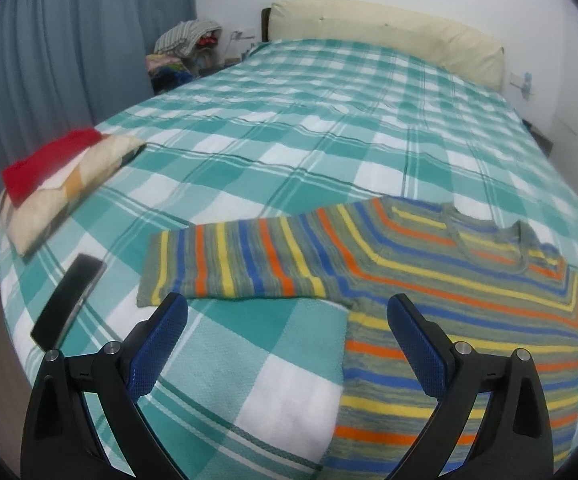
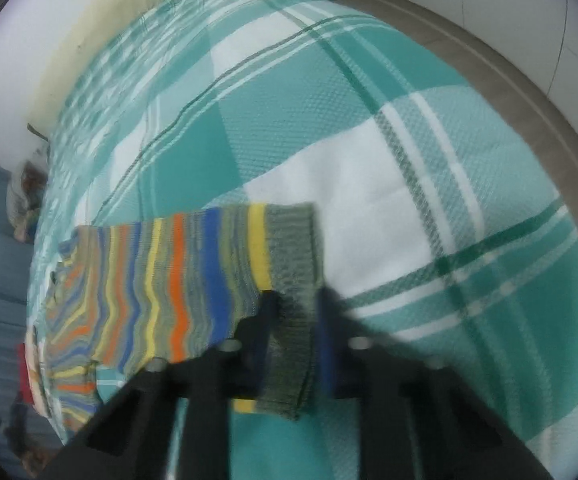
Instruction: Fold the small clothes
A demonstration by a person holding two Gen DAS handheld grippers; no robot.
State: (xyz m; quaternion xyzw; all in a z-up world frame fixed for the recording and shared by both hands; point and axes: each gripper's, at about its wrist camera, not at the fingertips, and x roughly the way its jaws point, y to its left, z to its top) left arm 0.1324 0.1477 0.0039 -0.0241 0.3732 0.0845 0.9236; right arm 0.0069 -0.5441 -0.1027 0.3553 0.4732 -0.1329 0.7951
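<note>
A small striped sweater in grey, blue, orange and yellow lies flat on the teal checked bedspread, one sleeve stretched out to the left. My left gripper is open and empty, hovering just above the bed in front of that sleeve and the sweater's side. In the right wrist view my right gripper is shut on the grey ribbed cuff of the other sleeve of the sweater and holds it slightly off the bed.
A folded stack with a red garment on top sits at the bed's left edge. A dark phone lies near it. A cream headboard and a heap of clothes stand at the far end. Blue curtains hang on the left.
</note>
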